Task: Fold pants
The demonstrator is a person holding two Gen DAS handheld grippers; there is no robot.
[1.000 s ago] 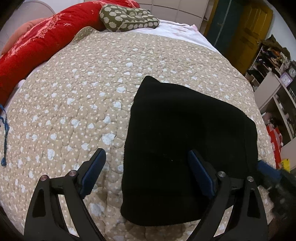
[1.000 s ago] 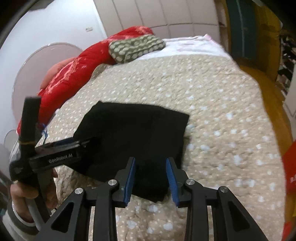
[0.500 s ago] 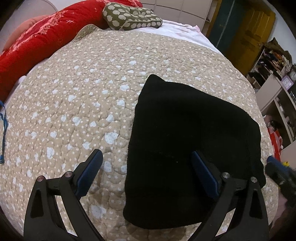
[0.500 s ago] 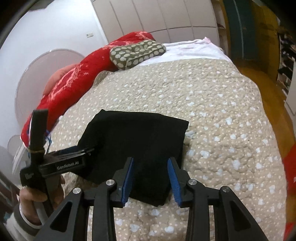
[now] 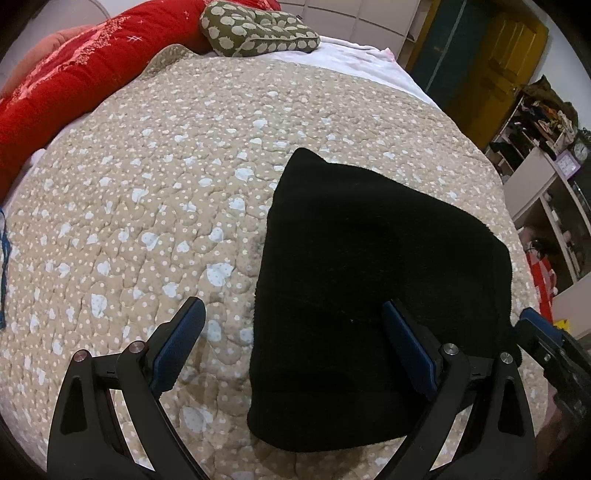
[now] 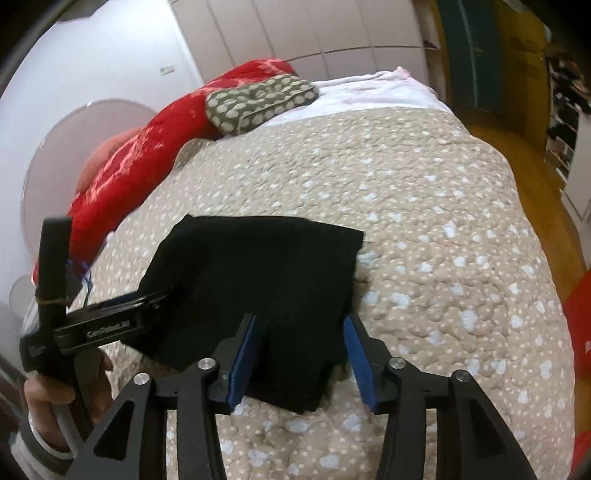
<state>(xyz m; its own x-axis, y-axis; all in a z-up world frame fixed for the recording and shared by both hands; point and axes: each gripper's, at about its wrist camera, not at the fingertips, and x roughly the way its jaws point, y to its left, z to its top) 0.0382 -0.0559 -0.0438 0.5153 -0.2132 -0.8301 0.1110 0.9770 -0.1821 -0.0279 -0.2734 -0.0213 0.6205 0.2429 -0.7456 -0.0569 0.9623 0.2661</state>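
Observation:
The black pants [image 5: 369, 277] lie folded into a thick rectangle on the beige spotted quilt [image 5: 147, 203]. My left gripper [image 5: 291, 314] hovers over their near left edge, open wide, one finger above the quilt and the other above the cloth. In the right wrist view the pants [image 6: 258, 266] have their near corner between the blue pads of my right gripper [image 6: 301, 321]. Its jaws are opening and the pads stand off the cloth. The left gripper [image 6: 162, 297] shows side-on there, held by a hand [image 6: 51, 398].
A red duvet [image 5: 74, 81] and an olive spotted pillow [image 5: 258, 33] lie at the head of the bed. To the right the bed's edge drops to a wooden floor [image 6: 517, 155]. Shelves [image 5: 546, 147] and a yellow door [image 5: 509, 55] stand beyond.
The right gripper's jaws have spread apart around the pants' near corner. The left jaws widened a little at first. The pants have not moved.

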